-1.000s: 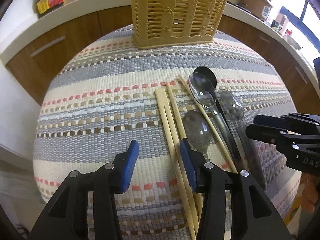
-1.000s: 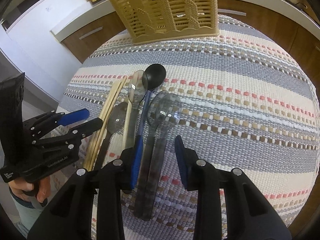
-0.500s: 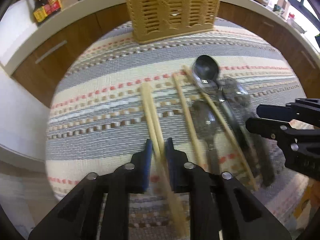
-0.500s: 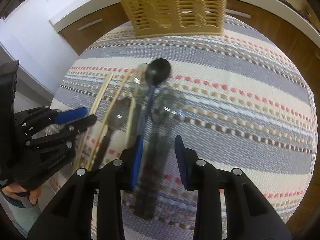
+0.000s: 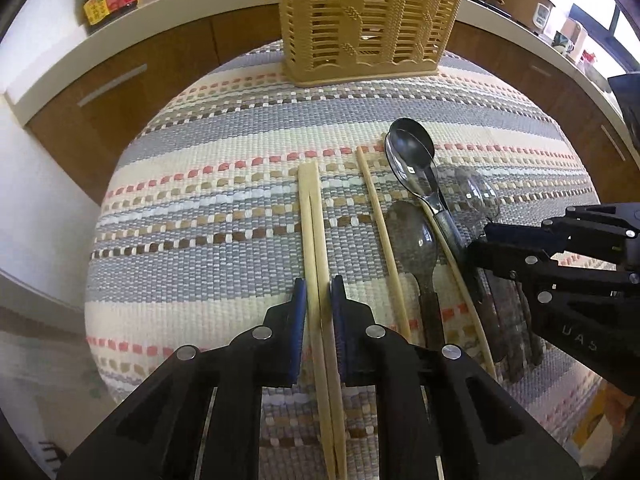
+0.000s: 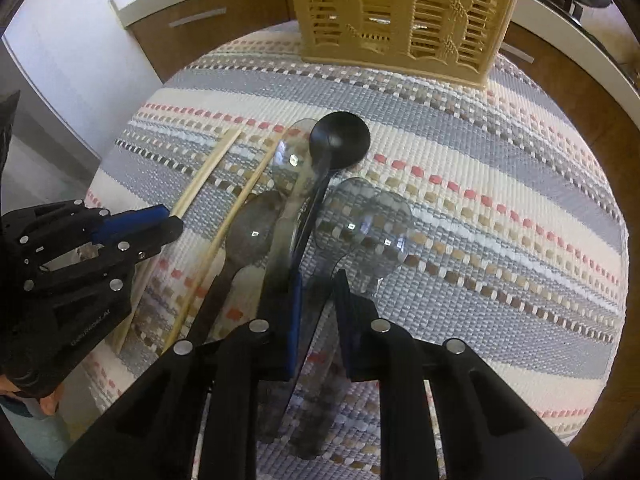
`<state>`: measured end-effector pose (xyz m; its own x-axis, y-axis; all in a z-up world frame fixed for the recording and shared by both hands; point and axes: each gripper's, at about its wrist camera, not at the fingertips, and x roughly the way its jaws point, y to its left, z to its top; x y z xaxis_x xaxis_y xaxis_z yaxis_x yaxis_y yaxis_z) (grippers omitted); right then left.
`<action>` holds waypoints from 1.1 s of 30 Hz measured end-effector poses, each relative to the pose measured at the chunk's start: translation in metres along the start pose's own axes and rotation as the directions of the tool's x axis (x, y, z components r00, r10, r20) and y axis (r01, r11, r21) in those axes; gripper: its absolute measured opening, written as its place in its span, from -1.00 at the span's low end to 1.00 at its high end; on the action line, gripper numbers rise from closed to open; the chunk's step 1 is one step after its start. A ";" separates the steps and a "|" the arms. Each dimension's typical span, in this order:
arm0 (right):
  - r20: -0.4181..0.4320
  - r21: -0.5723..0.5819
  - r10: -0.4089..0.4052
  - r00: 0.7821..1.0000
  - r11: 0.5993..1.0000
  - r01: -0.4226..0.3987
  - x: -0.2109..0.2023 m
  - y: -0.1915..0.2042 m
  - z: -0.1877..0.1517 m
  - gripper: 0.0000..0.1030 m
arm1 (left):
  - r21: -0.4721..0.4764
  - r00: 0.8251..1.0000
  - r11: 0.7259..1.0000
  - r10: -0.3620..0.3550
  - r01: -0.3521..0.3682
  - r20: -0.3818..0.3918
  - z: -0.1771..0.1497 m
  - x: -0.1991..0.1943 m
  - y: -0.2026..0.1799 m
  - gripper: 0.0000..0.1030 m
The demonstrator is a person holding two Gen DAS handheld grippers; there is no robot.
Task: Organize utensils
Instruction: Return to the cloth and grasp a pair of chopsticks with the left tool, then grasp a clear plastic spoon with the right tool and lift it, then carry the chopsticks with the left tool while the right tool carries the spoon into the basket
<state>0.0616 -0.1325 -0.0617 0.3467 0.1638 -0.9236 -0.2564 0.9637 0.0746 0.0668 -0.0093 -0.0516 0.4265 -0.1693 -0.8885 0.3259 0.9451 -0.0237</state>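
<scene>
Basket [image 5: 368, 20] of tan slotted plastic stands at the cloth's [image 5: 200, 216] far edge, its contents hidden; left gripper [image 5: 319, 300] pinches a chopstick pair [image 5: 311, 216]; right gripper [image 6: 316, 292] is closing around a clear spoon's [image 6: 352, 220] handle among the spoons.

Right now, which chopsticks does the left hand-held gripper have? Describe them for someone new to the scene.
On the striped woven cloth, in front of the yellow slotted basket, utensils lie in a row. The held chopsticks are the touching pair farthest left, between the left hand-held gripper pads; the others lie singly among the spoons.
</scene>
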 end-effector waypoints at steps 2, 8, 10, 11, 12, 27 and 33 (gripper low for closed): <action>-0.004 -0.004 -0.008 1.000 1.000 0.008 0.001 0.001 0.001 -0.78 | 0.010 1.000 1.000 0.003 -0.003 -0.005 -0.001 0.000 -0.001 -0.78; -0.015 -0.009 0.006 1.000 1.000 -0.007 -0.006 -0.012 -0.010 -0.83 | 0.030 1.000 0.999 -0.017 0.017 -0.025 0.003 0.001 0.002 -0.75; -0.027 -0.006 0.021 0.999 1.000 -0.021 -0.011 -0.020 -0.017 -0.83 | 0.033 0.999 0.999 -0.036 0.037 -0.040 0.007 0.002 0.004 -0.73; -0.033 -0.011 0.019 0.999 1.000 -0.019 -0.013 -0.022 -0.021 -0.83 | 0.036 0.998 0.998 -0.042 0.044 -0.047 0.008 0.003 0.004 -0.70; -0.037 -0.016 0.019 0.999 1.000 -0.020 -0.014 -0.025 -0.024 -0.83 | 0.043 0.997 0.998 -0.052 0.055 -0.058 0.010 0.005 0.004 -0.66; -0.106 -0.137 -0.002 0.994 0.990 -0.013 -0.015 -0.004 -0.025 -0.83 | 0.163 0.997 0.986 -0.034 0.044 -0.065 0.010 0.002 -0.017 -0.80; 0.056 -0.086 0.113 0.992 0.991 -0.108 -0.063 -0.021 -0.021 -0.83 | 0.086 0.989 0.991 -0.111 0.103 0.096 0.015 -0.038 -0.003 -0.80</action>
<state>0.0265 -0.1677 -0.0134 0.3652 0.2827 -0.8870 -0.3685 0.9189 0.1411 0.0626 -0.0096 -0.0114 0.4669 -0.2993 -0.8321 0.4392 0.8952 -0.0755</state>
